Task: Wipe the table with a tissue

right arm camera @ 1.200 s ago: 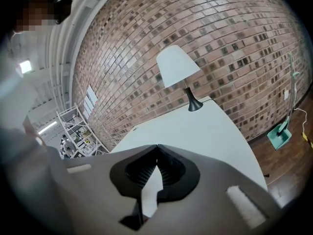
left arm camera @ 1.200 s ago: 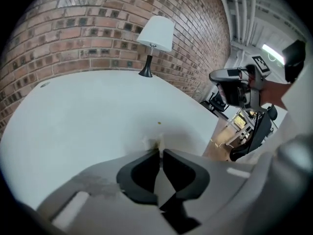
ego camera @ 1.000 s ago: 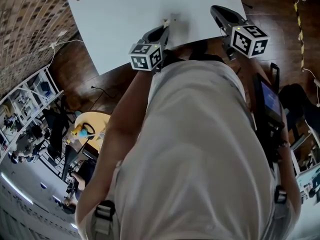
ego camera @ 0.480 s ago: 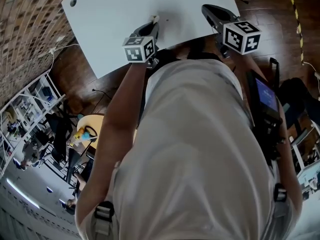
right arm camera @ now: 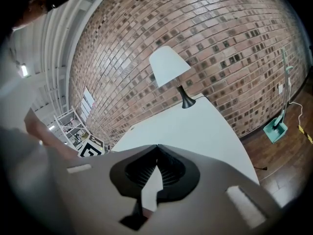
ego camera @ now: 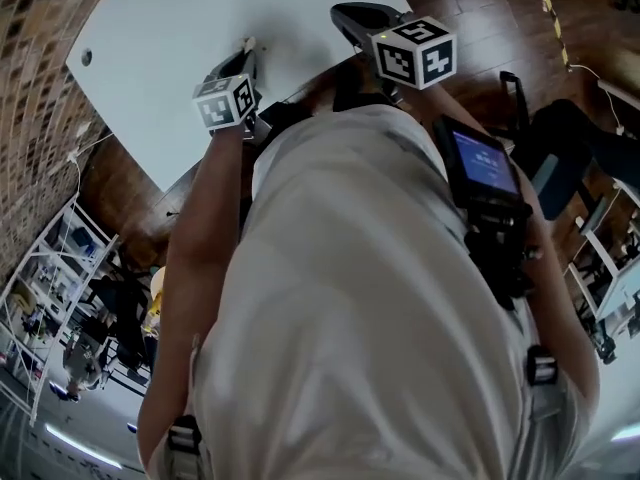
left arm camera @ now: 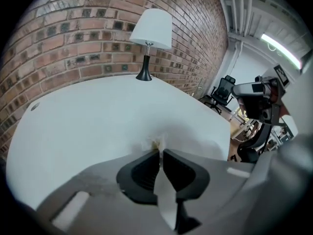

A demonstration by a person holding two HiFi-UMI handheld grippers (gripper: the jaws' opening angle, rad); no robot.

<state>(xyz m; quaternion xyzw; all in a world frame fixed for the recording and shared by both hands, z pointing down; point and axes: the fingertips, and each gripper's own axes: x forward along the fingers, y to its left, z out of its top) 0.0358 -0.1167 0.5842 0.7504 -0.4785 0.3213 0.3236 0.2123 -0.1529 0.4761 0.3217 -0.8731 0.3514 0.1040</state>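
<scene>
- Clamped the left gripper [left arm camera: 160,153] narrowly on a tissue [left arm camera: 155,143], with the wad poking past the tips so that paper, not plastic, seemingly met the table [left arm camera: 88,111].
- Tilted steeply down near the table's edge, at 11 o'clock in the head view, probably to press for wiping.
- Parked the right gripper [right arm camera: 156,148] closed and empty at 2 o'clock of the left, off the wiping path.
- Stood the lamp [left arm camera: 152,31] at 12 o'clock, well apart.

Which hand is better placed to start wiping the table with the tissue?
Left. The left claw is clamped on the tissue, its tips angled down at the white table. The right claw is shut and holds nothing.
</scene>
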